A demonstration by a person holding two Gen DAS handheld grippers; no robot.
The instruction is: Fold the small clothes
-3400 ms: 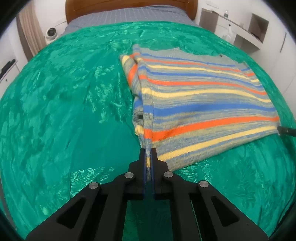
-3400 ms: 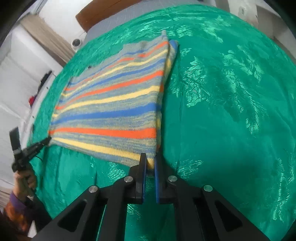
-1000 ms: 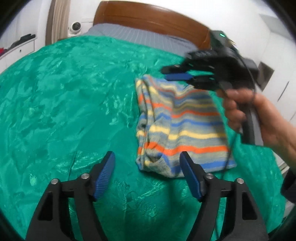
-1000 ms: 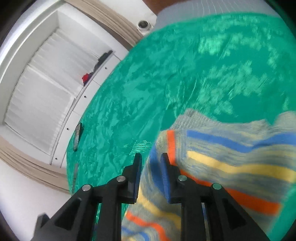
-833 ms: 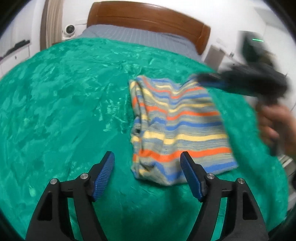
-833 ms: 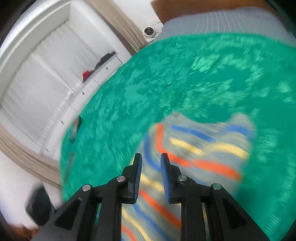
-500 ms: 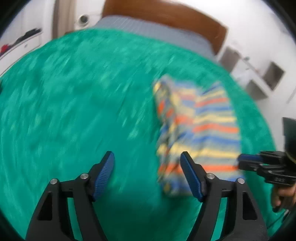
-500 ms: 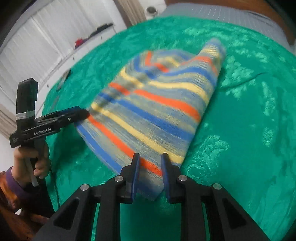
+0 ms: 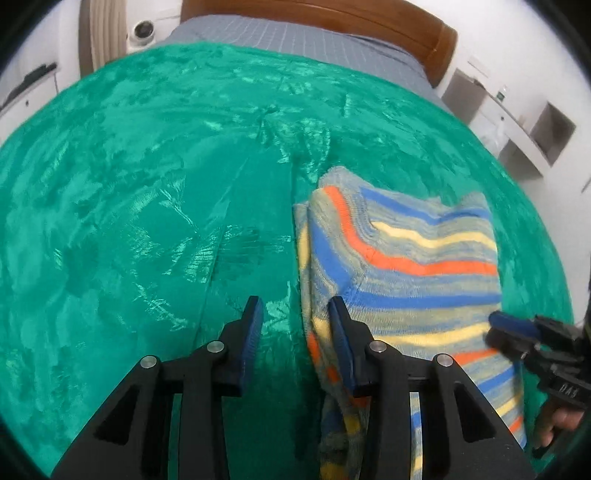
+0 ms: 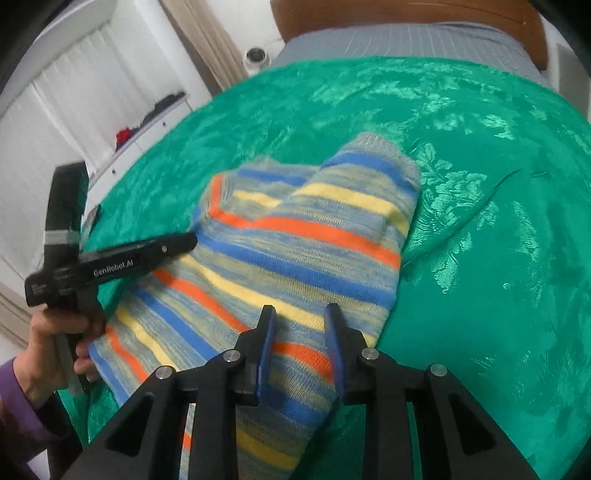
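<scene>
The striped knit sweater lies folded on the green bedspread, right of centre in the left wrist view, with its stripes running across the width and its long axis running from the far end of the bed toward the person. The left gripper sits at the sweater's left-hand folded edge: its right finger rests over that edge while its left finger stands over bare bedspread, so only green cloth shows in the gap. Its jaws have just been closing from a wider spread, and the pads do not yet press on anything, so it counts as released. The right gripper hovers over the near right part of the sweater, jaws parted a little, with striped knit showing in the gap; whether the pads actually pinch the fabric cannot be told, since the cloth looks flat beneath them rather than gathered. From the right wrist view the left gripper reaches in from the left side with its tips at the sweater's edge, held by the person's left hand in a purple sleeve. In my judgement both hands stand about equally near the garment, one on each long side, so the next fold would likely carry the near end away toward the headboard.
</scene>
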